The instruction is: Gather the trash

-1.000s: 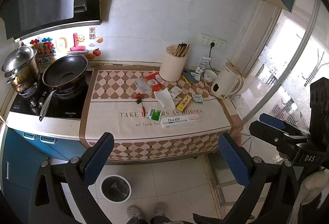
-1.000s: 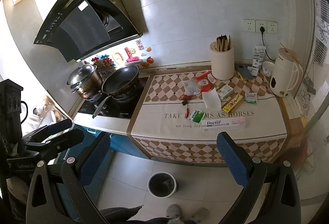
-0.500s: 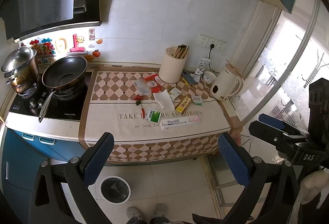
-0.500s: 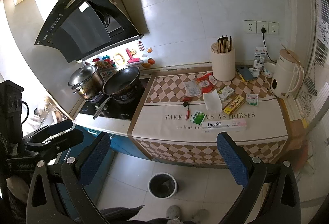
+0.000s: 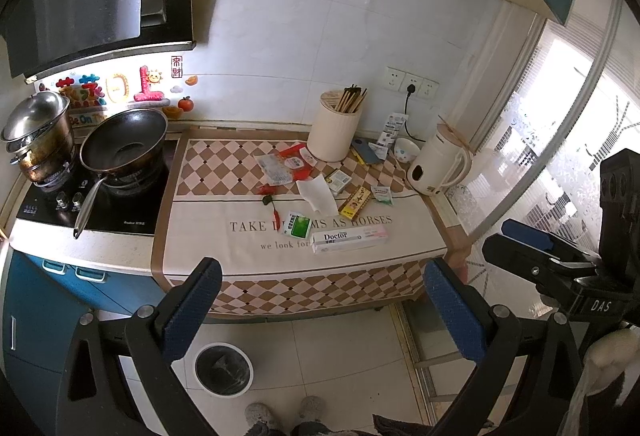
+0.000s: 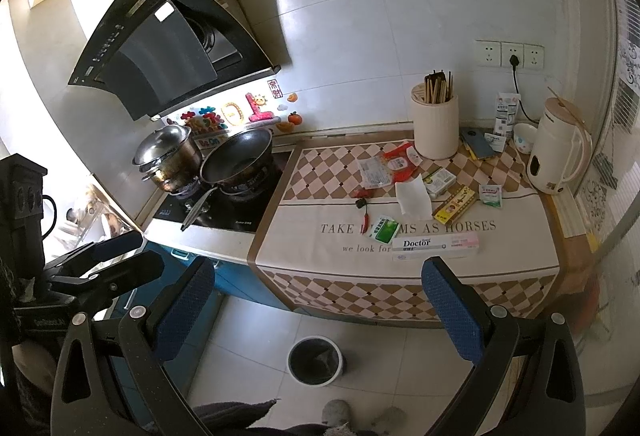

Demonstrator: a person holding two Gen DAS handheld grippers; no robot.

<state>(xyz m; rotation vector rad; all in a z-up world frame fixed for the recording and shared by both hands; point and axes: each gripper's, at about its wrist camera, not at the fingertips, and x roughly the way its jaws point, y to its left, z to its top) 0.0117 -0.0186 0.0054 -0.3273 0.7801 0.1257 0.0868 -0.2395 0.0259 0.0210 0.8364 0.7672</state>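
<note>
Litter lies on the checked counter cloth (image 5: 224,252): a white "Doctor" box (image 5: 350,238) (image 6: 436,246), a green packet (image 5: 298,226) (image 6: 384,228), a white tissue (image 5: 318,193) (image 6: 414,197), a yellow box (image 5: 355,201) (image 6: 456,204), red wrappers (image 5: 294,161) (image 6: 400,161) and a red chili (image 5: 275,213) (image 6: 366,211). A black-lined bin (image 5: 224,368) (image 6: 316,360) stands on the floor below. My left gripper (image 5: 324,310) and right gripper (image 6: 318,310) are both open and empty, held well back from the counter.
A wok (image 5: 124,143) and a steel pot (image 5: 38,139) sit on the hob at left. A cream chopstick holder (image 5: 334,133) and white kettle (image 5: 438,165) stand at the back right. The person's feet (image 5: 284,414) are on the tiled floor.
Both grippers have drifted slightly back from the counter, so it looks a little smaller. Nothing on the counter has moved.
</note>
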